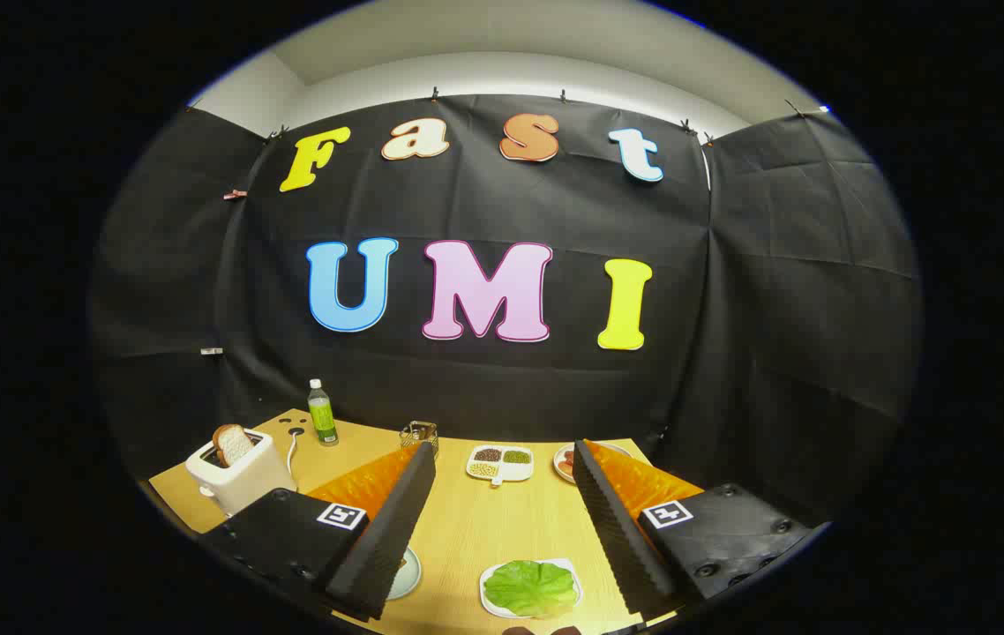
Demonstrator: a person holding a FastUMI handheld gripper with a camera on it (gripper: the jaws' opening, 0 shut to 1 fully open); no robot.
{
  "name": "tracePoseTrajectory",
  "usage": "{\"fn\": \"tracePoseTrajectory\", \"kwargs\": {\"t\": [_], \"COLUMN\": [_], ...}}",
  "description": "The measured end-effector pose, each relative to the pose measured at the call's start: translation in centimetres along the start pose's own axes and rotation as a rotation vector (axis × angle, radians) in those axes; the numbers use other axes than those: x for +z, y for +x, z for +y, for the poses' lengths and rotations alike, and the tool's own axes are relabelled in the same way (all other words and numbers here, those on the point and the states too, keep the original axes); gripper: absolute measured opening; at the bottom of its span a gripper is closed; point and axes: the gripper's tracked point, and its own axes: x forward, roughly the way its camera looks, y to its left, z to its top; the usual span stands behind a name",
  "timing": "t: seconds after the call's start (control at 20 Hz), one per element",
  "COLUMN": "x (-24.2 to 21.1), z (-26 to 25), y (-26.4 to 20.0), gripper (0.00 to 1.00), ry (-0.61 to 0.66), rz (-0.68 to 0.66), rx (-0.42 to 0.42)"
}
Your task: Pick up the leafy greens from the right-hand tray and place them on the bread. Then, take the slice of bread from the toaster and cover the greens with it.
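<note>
On the table: wooden table (467,529) carries everything, the gripper (502,520) hanging above it.
Jaws: spread wide, nothing between them.
Toaster: white toaster (239,481) beyond the left finger, bread slice (232,444) standing upright in its slot.
Greens: leafy greens (531,587) lie flat on a white tray (489,600) between the fingers, close in.
Handling: likely light, limp, easily torn; pinching a ruffled edge looks safest.
Axis: the leaf spreads slightly wider across the fingers than along them; no clear point.
Plate: a plate edge (409,573) peeks beside the left finger; its contents are hidden.
</note>
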Motion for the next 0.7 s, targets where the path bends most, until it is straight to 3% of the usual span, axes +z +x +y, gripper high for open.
{"fn": "tracePoseTrajectory", "kwargs": {"t": [0.7], "x": [-0.04], "z": [-0.3], "y": [-0.88], "gripper": [0.97], "ry": [0.018], "rz": [0.002], "rx": [-0.054]}}
